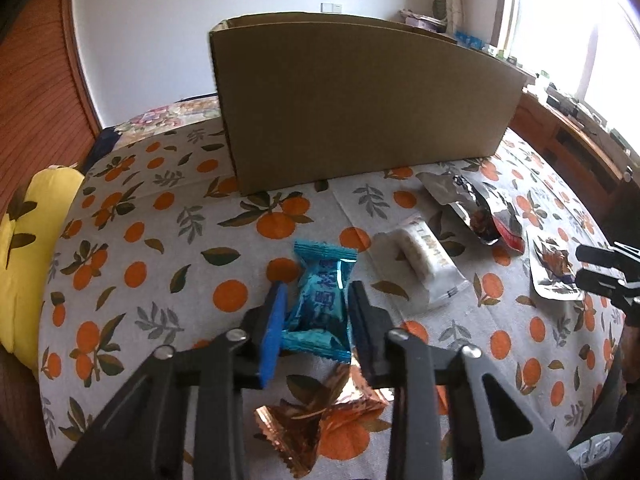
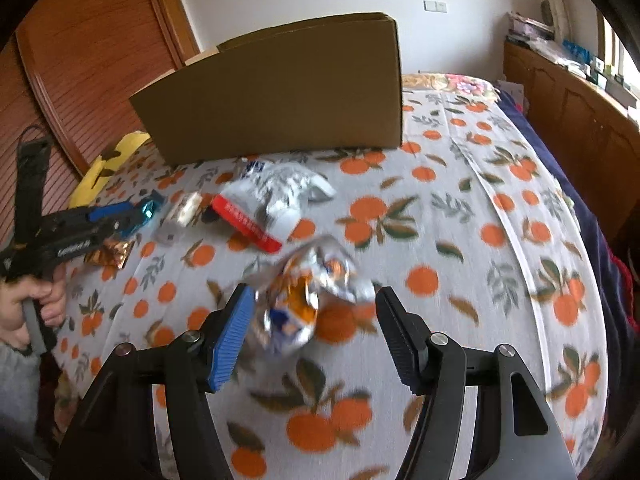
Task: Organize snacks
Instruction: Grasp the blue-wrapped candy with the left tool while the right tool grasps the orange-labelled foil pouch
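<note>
Snacks lie scattered on the orange-print cloth point(image 1: 168, 264). Nearest, a copper-foil wrapper point(image 1: 316, 420) is half hidden under my left gripper point(image 1: 316, 300), whose pads clamp a teal candy point(image 1: 322, 300); its blue lettering is unreadable. My right gripper point(image 2: 314, 312) stands apart around a blurred silver pouch point(image 2: 304, 300), only the blue pad touching. Farther off, a white packet point(image 1: 424, 260) bears illegible grey print. Beyond stands the cardboard box point(image 1: 360, 108), contents hidden.
</note>
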